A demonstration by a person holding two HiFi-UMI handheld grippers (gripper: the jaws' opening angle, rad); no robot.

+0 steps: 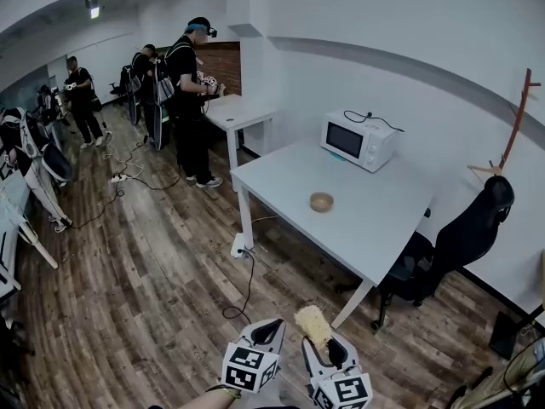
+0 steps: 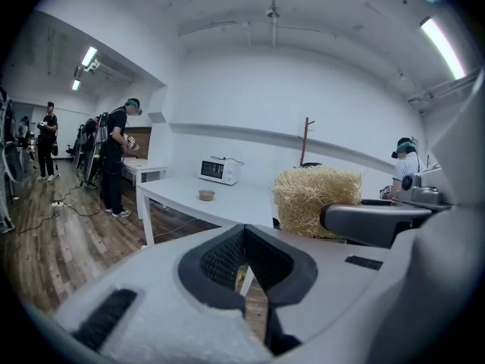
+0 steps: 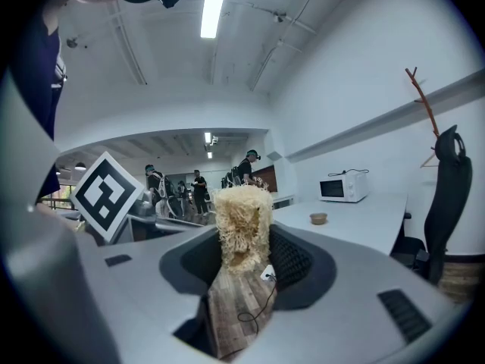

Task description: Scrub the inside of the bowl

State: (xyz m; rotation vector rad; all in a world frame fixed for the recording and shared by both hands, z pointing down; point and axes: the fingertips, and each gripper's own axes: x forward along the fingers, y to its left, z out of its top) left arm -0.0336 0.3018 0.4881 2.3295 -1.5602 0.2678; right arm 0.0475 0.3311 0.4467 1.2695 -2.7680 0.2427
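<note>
Fibrous scrubber point(image 1: 312, 324) clamped in right gripper point(image 3: 244, 243), left gripper point(image 2: 243, 237) closed on nothing; bowl point(image 1: 321, 201) set upright on white table point(image 1: 366, 228) (well apart from both), so a firm clamp is judged advisable.

- Two grippers: left gripper point(image 1: 271, 329), right gripper point(image 1: 324, 346).
- One bowl point(image 1: 322, 201).
- One scrubbing pad point(image 1: 312, 324).
- One microwave point(image 1: 358, 141).
- At least two white tables: large table point(image 1: 375, 220), small table point(image 1: 243, 111).
- One office chair point(image 1: 464, 233).
- One coat stand point(image 1: 515, 126).
- At least four persons point(image 1: 189, 92) standing; the farther ones are too small to count.

Tan bowl point(image 1: 322, 201) (straw-yellow scrubber point(image 1: 312, 324))
</note>
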